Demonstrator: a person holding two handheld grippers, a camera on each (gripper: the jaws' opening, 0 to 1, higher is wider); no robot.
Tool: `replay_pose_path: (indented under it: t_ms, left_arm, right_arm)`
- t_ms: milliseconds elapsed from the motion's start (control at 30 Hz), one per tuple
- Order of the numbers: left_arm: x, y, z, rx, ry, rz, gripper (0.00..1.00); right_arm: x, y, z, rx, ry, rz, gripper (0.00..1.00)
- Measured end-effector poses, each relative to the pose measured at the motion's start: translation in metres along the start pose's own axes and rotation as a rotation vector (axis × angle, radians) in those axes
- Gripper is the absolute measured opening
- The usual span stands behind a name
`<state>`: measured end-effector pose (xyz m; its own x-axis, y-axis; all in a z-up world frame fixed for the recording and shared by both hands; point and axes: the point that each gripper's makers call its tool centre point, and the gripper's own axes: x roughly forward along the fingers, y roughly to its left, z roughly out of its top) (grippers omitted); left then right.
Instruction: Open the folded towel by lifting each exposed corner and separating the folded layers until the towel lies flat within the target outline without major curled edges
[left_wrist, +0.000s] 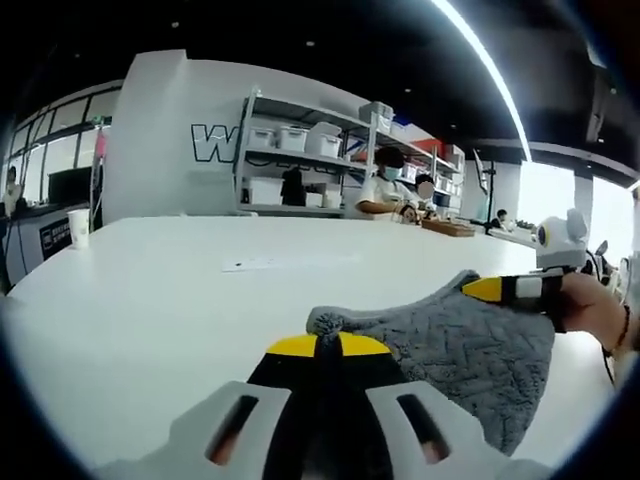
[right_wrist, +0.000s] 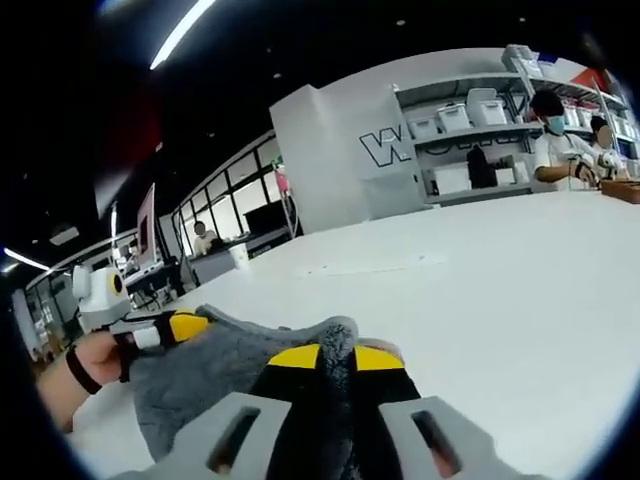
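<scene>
Towel (left_wrist: 470, 345): grey, deep-pile, held up off the white counter (left_wrist: 150, 310) between both grippers; in the left gripper view it spreads from 6 o'clock out towards 3 o'clock, its lower edge hanging free over the counter.
Left gripper (left_wrist: 328, 344): yellow-tipped fingers together, pinched on a bunched corner of the towel at 6 o'clock of its own view; in the right gripper view it enters at 8 o'clock, held by a hand (right_wrist: 95, 362).
Right gripper (right_wrist: 335, 356): fingers together, clamped on a rolled edge of towel that rises between the yellow tips; in the left gripper view it grips the far corner of the towel at 3 o'clock, with the person's hand (left_wrist: 590, 305) behind it.
Towel layers: fabric sags in a fold between the two grips; whether layers are separated cannot be told, the weave being blurred at this range.
Outline mark (left_wrist: 290, 262): faint pale line on the counter at about 12 o'clock from the left gripper, well apart from the towel.
Paper cup (left_wrist: 78, 228): upright near the counter's far edge at 9 o'clock, left gripper view.
Background: shelving (left_wrist: 300, 150) with white bins; seated people (left_wrist: 385, 190) at a far bench.
</scene>
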<state>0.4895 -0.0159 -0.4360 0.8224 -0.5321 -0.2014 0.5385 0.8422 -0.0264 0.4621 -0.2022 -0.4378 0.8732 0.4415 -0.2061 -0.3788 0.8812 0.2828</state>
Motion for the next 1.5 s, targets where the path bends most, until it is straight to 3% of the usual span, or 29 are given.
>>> replay_pose_path:
  t_ms: [167, 667, 1500]
  left_arm:
    - [-0.002, -0.002, 0.002, -0.057, -0.018, 0.009, 0.03]
    - [-0.005, -0.004, 0.011, -0.017, -0.035, -0.004, 0.02]
    - [-0.012, -0.004, 0.028, -0.048, -0.076, -0.011, 0.02]
  right_arm:
    - [-0.003, 0.002, 0.001, -0.008, -0.01, 0.004, 0.0]
    - [0.005, -0.005, 0.018, -0.017, -0.027, 0.001, 0.0]
    - [0.002, 0.001, 0.033, -0.04, -0.05, 0.002, 0.0]
